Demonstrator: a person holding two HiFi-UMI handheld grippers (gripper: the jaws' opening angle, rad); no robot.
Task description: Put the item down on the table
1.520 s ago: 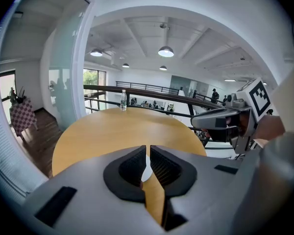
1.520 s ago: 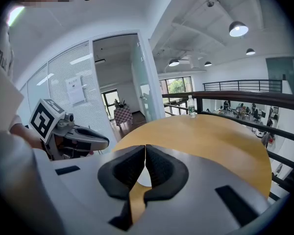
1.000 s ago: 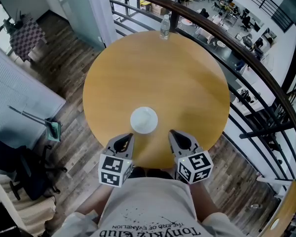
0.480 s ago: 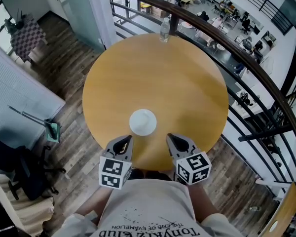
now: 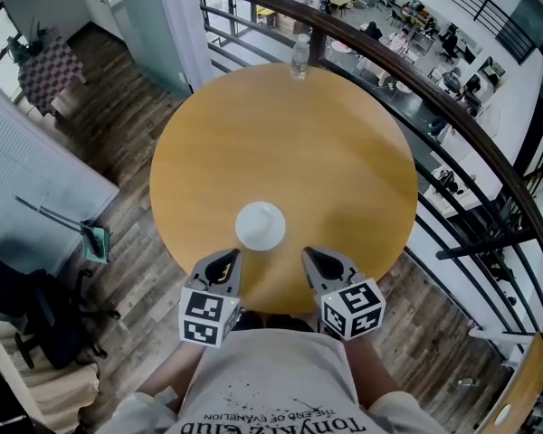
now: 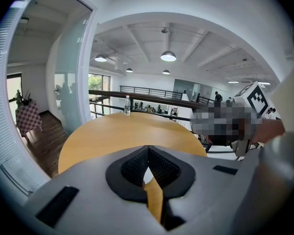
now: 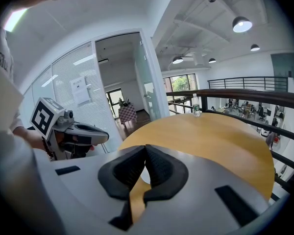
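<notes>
On table [image 5: 281, 134], nr its near edge: white round item [image 5: 261, 226]; L gripper [image 5: 228, 258] & R gripper [image 5: 312, 256] at same edge, both closed, empty; risk: stray nudge could slide item off.

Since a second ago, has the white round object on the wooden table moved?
No; the white round object keeps its spacing from the clear plastic bottle across the table.

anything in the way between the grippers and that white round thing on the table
Nothing visible. Only bare table lies between the white round thing and the left gripper and right gripper. The bottle stands at the far edge.
</notes>
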